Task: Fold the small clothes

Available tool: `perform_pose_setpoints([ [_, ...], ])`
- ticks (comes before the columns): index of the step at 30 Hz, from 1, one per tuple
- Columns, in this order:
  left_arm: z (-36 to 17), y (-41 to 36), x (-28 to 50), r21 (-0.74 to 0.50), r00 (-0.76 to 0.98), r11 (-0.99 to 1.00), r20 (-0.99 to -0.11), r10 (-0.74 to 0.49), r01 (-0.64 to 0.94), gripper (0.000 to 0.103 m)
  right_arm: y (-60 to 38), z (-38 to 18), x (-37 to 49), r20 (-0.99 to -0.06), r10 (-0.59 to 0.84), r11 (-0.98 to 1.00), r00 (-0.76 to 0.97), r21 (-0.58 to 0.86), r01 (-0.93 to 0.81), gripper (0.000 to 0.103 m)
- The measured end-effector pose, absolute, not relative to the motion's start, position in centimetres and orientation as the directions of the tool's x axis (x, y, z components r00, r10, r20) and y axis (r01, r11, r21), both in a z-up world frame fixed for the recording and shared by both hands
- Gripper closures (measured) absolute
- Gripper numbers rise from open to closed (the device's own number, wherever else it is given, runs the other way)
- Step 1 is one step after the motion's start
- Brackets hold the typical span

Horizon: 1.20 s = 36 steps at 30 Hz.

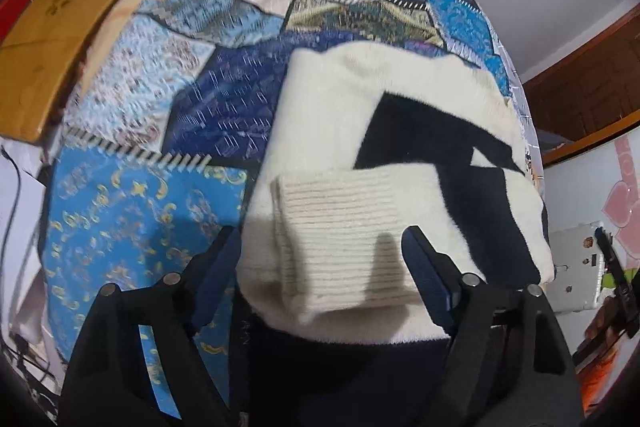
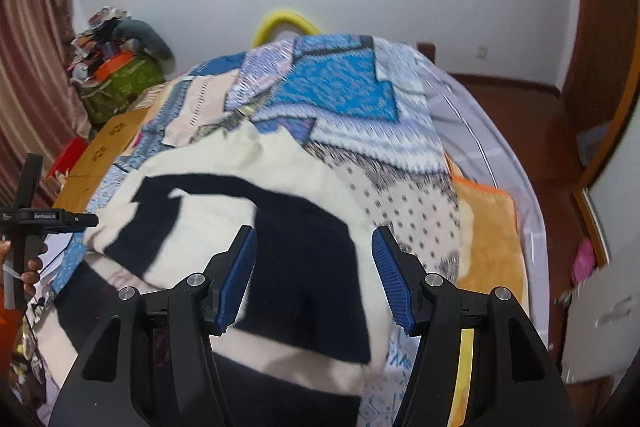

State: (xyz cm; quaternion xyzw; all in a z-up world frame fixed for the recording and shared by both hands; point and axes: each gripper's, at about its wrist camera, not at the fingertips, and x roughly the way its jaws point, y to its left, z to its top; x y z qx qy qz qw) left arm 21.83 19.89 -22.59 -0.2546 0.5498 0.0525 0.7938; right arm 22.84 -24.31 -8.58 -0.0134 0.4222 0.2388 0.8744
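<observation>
Black fingers with blue pads belong to the left gripper (image 1: 320,267), which sits closest in the left wrist view. Its jaws stand wide apart and hold nothing. Between them, a bit lower down, lies the ribbed cream cuff (image 1: 340,239) of a soft cream and black knitted sweater (image 1: 384,131). That cuff belongs to a sleeve already laid across the body of the sweater. The pads are not pressing on it.

The sweater lies on a blue patchwork bed cover (image 1: 160,99), near the edge closest to the person. A flat brown cardboard piece (image 1: 52,39) rests on the far left side of the bed.

Over in the right wrist view, the right gripper (image 2: 314,275) is also open and empty. It hangs above the sweater's big black patch (image 2: 304,267), near the sweater's right edge. At the far left of this view a hand (image 2: 34,267) holds the other gripper's handle.

It looks like the folding is partway done: one sleeve is in, but the body is still spread out.

Next, I think each gripper must come down, pinch an edge of the sweater, and fold it over. The knit is thick and floppy, so both need a good firm hold.
</observation>
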Motion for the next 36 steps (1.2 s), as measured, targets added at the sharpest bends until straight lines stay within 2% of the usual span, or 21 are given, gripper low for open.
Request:
perform_pose_setpoints([
  [6, -23.6, 20.1, 22.4, -0.384, 0.382, 0.838, -0.894, -0.233, -0.388, 0.022, -25.8, -10.4, 22.7, -0.76, 0.409, 0.892, 0.504, 0.218, -0.396, 0.047],
  [8, -23.5, 20.2, 22.4, -0.379, 0.382, 0.837, -0.896, -0.225, -0.396, 0.033, -26.1, -11.0, 22.5, -0.766, 0.408, 0.894, 0.497, 0.225, -0.387, 0.047],
  [10, -23.4, 20.0, 22.5, -0.368, 0.379, 0.845, -0.9, -0.218, -0.389, 0.04, -26.2, -11.5, 22.5, -0.77, 0.408, 0.895, 0.49, 0.232, -0.381, 0.047],
  [15, -23.1, 18.9, 22.8, -0.331, 0.369, 0.881, -0.908, -0.199, -0.338, 0.052, -26.7, -12.2, 22.4, -0.777, 0.408, 0.899, 0.48, 0.248, -0.361, 0.047],
  [16, -23.1, 18.6, 22.9, -0.32, 0.367, 0.888, -0.91, -0.192, -0.33, 0.059, -26.9, -12.4, 22.4, -0.779, 0.408, 0.899, 0.476, 0.253, -0.357, 0.047],
  [17, -23.2, 18.3, 23.1, -0.316, 0.365, 0.895, -0.911, -0.193, -0.315, 0.075, -27.0, -12.6, 22.4, -0.781, 0.408, 0.9, 0.473, 0.256, -0.353, 0.047],
  [19, -23.3, 17.9, 23.4, -0.322, 0.364, 0.898, -0.909, -0.204, -0.3, 0.091, -27.1, -12.9, 22.3, -0.783, 0.407, 0.901, 0.47, 0.261, -0.346, 0.047],
  [25, -20.3, 15.1, 24.4, -0.136, 0.441, 0.963, -0.897, -0.021, -0.232, 0.095, -27.9, -13.6, 22.1, -0.792, 0.398, 0.907, 0.463, 0.265, -0.327, 0.047],
  [29, -15.9, 12.7, 24.4, 0.007, 0.555, 0.985, -0.826, 0.101, -0.17, 0.095, -28.5, -14.1, 22.2, -0.802, 0.39, 0.912, 0.452, 0.27, -0.309, 0.047],
  [36, -10.7, 12.3, 24.5, 0.075, 0.672, 0.982, -0.72, 0.174, -0.174, 0.095, -28.0, -14.9, 22.1, -0.808, 0.406, 0.905, 0.427, 0.29, -0.311, 0.047],
])
